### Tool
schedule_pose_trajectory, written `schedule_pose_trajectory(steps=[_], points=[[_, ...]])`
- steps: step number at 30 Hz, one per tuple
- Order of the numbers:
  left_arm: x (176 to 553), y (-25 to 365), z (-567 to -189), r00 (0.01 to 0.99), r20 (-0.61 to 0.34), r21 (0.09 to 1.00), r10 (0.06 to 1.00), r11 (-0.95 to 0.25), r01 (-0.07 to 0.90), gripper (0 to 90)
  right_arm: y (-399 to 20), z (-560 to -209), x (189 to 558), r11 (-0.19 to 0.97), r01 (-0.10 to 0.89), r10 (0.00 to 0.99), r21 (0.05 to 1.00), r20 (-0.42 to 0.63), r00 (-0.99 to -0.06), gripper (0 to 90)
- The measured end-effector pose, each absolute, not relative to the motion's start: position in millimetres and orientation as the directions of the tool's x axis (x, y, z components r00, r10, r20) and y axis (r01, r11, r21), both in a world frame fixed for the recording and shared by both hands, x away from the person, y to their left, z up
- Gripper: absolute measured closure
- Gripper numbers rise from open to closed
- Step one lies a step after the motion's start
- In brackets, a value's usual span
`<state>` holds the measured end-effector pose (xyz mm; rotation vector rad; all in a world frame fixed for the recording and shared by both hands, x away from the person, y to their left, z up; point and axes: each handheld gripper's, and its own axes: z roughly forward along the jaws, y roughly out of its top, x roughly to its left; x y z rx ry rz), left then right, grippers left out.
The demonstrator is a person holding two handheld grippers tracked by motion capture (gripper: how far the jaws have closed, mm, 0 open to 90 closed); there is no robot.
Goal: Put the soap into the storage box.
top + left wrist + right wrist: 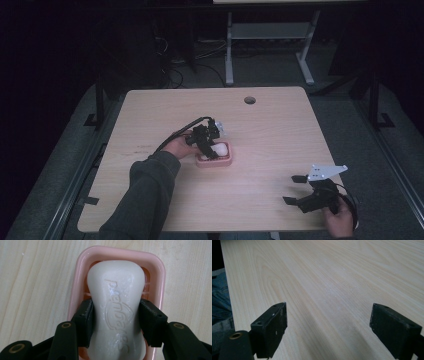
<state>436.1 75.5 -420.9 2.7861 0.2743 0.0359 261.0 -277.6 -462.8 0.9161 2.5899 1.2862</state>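
Observation:
A white bar of soap (117,307) with raised lettering lies in a pink soap dish (77,282) near the middle of the table. My left gripper (116,317) is shut on the soap, its two black pads pressed against the narrow waist of the bar. In the high view the left gripper (212,150) points down into the pink dish (226,161), with the soap (220,148) white between its jaws. My right gripper (296,190) rests at the front right of the table, open, with nothing but bare wood between its pads (274,327).
The light wooden table (270,135) has a round cable hole (249,100) near its far edge. Beyond the table stands a white desk frame (265,40) on a dark floor. A blue-clad leg (219,297) shows past the table's near edge.

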Motion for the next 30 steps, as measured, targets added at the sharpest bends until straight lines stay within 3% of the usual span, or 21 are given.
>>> schedule_pose_trajectory(steps=[30], points=[[425, 84, -404, 0.977, 0.028, 0.379, 0.210, -0.907, 0.184, 39.2, -276, -463, 261, 0.458, 0.468, 0.561, 0.755, 0.163, -0.812, 14.2]])
